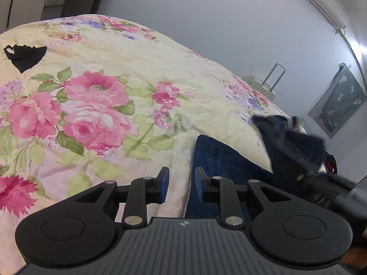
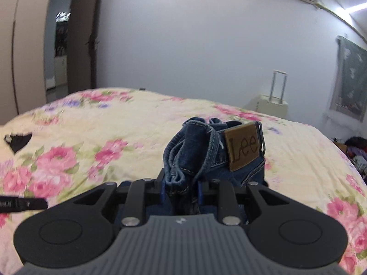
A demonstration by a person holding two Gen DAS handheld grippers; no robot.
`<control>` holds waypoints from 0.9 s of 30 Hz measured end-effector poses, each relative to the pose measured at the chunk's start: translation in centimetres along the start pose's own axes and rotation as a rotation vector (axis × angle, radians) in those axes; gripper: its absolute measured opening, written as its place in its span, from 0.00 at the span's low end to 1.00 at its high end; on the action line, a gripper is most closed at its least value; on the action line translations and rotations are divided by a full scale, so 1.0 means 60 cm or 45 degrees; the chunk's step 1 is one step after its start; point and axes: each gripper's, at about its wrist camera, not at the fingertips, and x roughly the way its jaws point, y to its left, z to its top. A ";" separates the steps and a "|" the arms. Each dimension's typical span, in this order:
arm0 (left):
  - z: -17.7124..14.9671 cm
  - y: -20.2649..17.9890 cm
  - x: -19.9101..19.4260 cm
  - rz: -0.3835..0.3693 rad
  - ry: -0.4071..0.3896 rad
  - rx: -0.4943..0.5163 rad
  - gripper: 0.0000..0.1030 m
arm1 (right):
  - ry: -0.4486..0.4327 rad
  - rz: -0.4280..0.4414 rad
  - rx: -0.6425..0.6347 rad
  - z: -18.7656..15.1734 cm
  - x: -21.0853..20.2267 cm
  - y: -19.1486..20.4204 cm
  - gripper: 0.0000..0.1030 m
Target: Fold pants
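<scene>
Dark blue jeans (image 1: 220, 160) lie on the floral bedspread (image 1: 137, 52), with part of them lifted at the right (image 1: 291, 142). My left gripper (image 1: 182, 183) is open just above the bed, over the left edge of the denim, and nothing sits between its blue pads (image 1: 164, 182). My right gripper (image 2: 181, 190) is shut on a bunched waistband of the jeans (image 2: 190, 151). The brown Lee patch (image 2: 244, 146) stands upright just past the fingers. In the left wrist view the right gripper (image 1: 321, 183) is blurred at the right edge with the denim rising from it.
A small black cloth (image 1: 24, 56) (image 2: 18, 141) lies at the far left of the bed. A cream suitcase (image 2: 273, 105) stands by the wall beyond the bed. An open door (image 2: 62, 45) is at the back left, and a clothes pile (image 2: 357, 146) is at the right.
</scene>
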 end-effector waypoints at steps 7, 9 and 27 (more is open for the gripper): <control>0.002 0.030 0.029 -0.103 0.083 -0.081 0.30 | 0.328 0.160 -0.367 -0.155 0.087 0.161 0.20; 0.004 0.031 0.035 -0.156 0.099 -0.107 0.36 | 0.350 0.181 -0.335 -0.150 0.087 0.156 0.24; 0.007 -0.016 0.135 -0.339 0.270 -0.126 0.68 | 0.343 0.311 0.306 -0.100 -0.002 -0.058 0.36</control>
